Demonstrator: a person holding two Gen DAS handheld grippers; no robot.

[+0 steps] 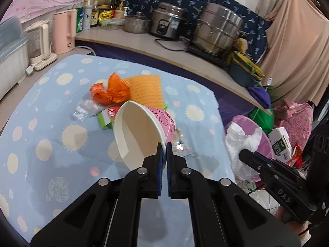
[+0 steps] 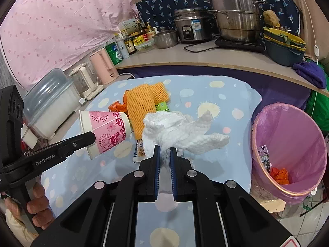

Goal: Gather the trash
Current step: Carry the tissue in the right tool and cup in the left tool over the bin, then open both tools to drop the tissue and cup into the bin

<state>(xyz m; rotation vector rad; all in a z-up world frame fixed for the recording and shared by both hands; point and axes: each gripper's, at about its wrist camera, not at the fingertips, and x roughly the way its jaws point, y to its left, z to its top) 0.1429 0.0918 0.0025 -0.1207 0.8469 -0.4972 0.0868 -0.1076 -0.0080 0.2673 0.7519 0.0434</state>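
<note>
My left gripper (image 1: 164, 147) is shut on the rim of a pink paper cup (image 1: 141, 129), held tilted above the blue dotted tablecloth (image 1: 41, 123); the cup also shows in the right wrist view (image 2: 107, 131). My right gripper (image 2: 164, 151) is shut on a crumpled white tissue (image 2: 181, 131), lifted over the table; the tissue also shows in the left wrist view (image 1: 240, 142). On the table lie an orange plastic bag (image 1: 111, 90), orange foam netting (image 2: 141, 105), a green packet (image 1: 105, 117), clear plastic (image 1: 86, 108) and a wrapper (image 2: 138, 152).
A pink-lined trash bin (image 2: 287, 150) stands on the floor right of the table, holding a small carton and orange scraps. Kettles (image 2: 102, 65) and a plastic box (image 2: 49, 103) stand left. Pots (image 2: 234, 12) and bottles sit on the back counter.
</note>
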